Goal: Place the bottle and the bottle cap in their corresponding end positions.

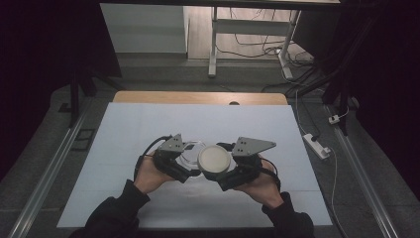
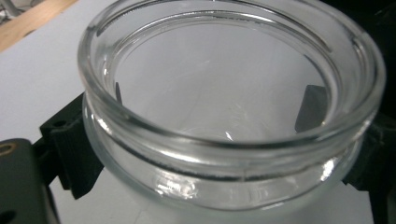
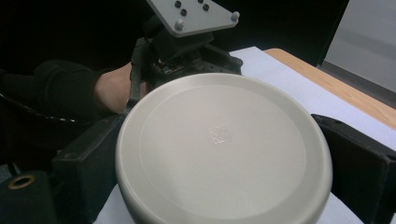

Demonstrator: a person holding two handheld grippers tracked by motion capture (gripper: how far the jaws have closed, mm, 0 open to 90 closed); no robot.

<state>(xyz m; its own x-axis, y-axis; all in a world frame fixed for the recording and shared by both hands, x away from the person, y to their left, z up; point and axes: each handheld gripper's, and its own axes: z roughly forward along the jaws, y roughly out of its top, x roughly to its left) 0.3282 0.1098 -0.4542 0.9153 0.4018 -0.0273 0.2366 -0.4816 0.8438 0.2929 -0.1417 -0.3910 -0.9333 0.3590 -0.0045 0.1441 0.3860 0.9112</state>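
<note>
The glass jar [image 2: 224, 140], clamped in the left tool [image 1: 190, 166] above the white surface [image 1: 124, 139], stands open, its beige lid [image 3: 224, 149] clamped just beside it in the right tool [image 1: 225, 173], so either removal is finished or closing remains.

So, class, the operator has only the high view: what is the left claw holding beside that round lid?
Observer: A clear glass jar, clamped between the left claw's jaws.
Operator: Anything inside it?
Observer: No, the left gripper view looks into its open mouth and it is empty.
Operator: And the lid?
Observer: The beige lid sits between the right claw's black jaws, off the jar, with a small square mark at its centre.
</note>
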